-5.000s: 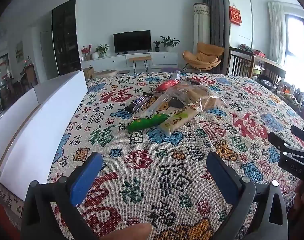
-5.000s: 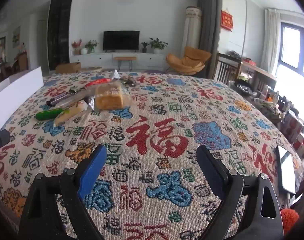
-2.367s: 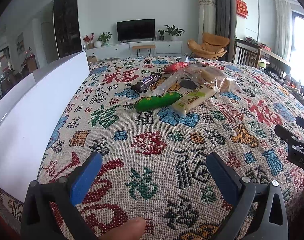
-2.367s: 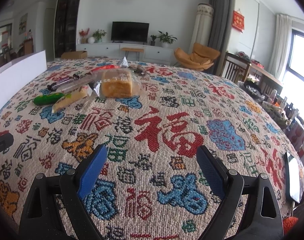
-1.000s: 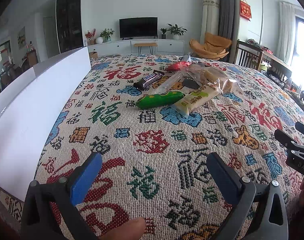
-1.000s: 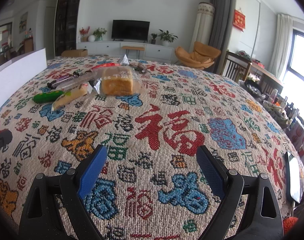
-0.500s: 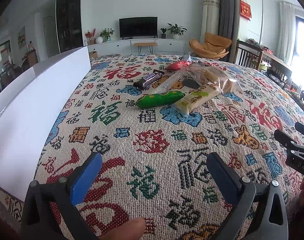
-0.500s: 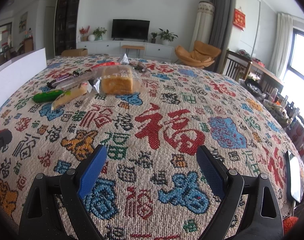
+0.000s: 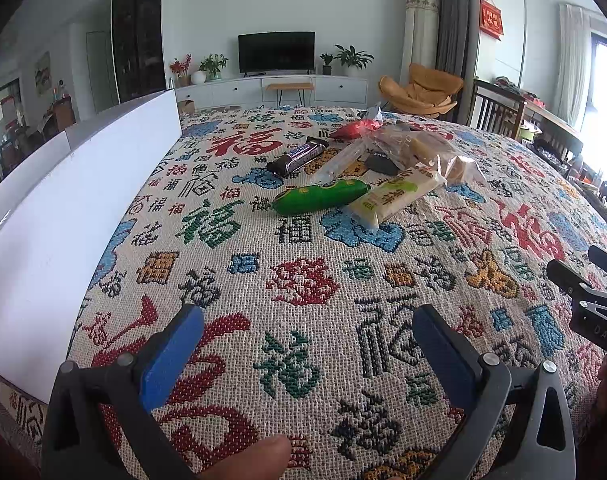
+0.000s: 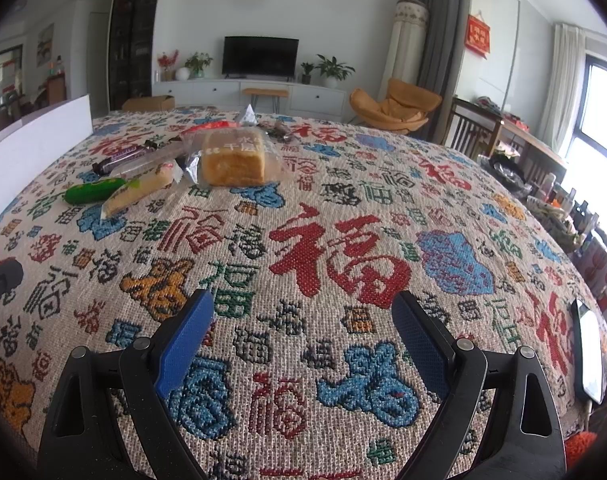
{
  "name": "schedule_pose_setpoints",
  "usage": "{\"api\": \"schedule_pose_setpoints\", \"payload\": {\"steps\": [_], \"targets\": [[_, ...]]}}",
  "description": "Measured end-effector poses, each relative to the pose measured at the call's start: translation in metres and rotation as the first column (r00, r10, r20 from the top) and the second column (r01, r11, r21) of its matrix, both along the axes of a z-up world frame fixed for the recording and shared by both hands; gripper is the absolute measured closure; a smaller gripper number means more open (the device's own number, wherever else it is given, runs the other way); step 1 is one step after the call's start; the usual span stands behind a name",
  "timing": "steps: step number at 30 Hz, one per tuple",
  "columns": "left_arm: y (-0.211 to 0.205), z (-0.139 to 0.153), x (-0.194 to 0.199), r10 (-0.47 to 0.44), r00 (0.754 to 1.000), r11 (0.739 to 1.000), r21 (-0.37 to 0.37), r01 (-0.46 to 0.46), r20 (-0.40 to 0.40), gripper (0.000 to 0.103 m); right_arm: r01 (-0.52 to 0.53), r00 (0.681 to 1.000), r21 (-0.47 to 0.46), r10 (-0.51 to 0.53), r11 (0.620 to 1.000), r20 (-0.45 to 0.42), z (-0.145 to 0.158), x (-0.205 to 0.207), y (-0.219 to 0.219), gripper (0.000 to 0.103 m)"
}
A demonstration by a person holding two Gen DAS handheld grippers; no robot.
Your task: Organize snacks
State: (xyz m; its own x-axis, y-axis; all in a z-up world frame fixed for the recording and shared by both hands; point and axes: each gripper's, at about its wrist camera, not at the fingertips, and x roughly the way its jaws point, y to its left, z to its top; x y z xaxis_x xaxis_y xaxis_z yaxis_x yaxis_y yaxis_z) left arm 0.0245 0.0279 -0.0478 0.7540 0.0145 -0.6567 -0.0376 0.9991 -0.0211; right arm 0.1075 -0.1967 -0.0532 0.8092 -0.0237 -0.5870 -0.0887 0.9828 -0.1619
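Woven cloth (image 9: 303, 288) printed all over with red, blue and green characters covers the whole table, and its rough weave probably keeps the slippery wrappers from sliding about. Along its left edge stands a long white box (image 9: 63, 216), its wall upright and close beside the cloth; I take it as the place the snacks are meant to go, set within easy reach of the left hand, though I cannot see into it from here.

Every snack lies in one loose heap toward the far side of the table, well apart from both claws. Biggest is the bagged loaf of bread (image 10: 233, 158), its clear wrapper crumpled around it. Just in front of it, nearer the box, lie a pale yellow packet (image 9: 395, 196) and a green packet (image 9: 319, 197) side by side and touching at their ends. Behind those sit a dark chocolate bar (image 9: 297, 156) and a red packet (image 9: 353, 128), with a clear tube-like wrapper between that I cannot identify.

At the near edge the left gripper (image 9: 307, 348) hovers above the cloth, jaws spread wide with nothing between them. To its right the right gripper (image 10: 301, 328) is likewise wide apart and empty. Both point down toward the heap, so sorting looks not yet begun, and my guess is the green packet comes first.
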Motion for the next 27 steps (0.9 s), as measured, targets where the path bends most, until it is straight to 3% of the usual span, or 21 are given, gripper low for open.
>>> {"api": "schedule_pose_setpoints", "payload": {"steps": [8,11,16,21,27], "targets": [[0.005,-0.002,0.004,0.008,1.000,1.000,-0.030,-0.009,-0.030,0.000,0.039,0.998,0.056,-0.036,0.998,-0.041,0.004,0.010,-0.014,0.010],[0.007,-0.003,0.006,0.007,0.999,0.999,-0.041,-0.009,-0.043,0.000,0.074,0.992,0.075,-0.066,0.994,-0.107,0.003,0.030,-0.024,0.010],[0.010,-0.004,0.013,0.010,0.996,0.999,-0.048,-0.015,-0.087,0.000,0.095,0.965,0.011,-0.090,0.995,-0.246,-0.014,0.071,-0.029,0.010],[0.006,-0.008,0.026,-0.007,0.986,1.000,-0.008,0.005,-0.167,0.000,0.126,0.956,0.110,-0.091,0.986,-0.278,-0.017,0.078,-0.045,0.010],[-0.001,-0.019,0.043,-0.058,0.965,0.995,0.066,0.077,-0.257,0.000,0.125,0.955,0.122,-0.086,0.985,-0.285,-0.016,0.076,-0.045,0.009]]}}
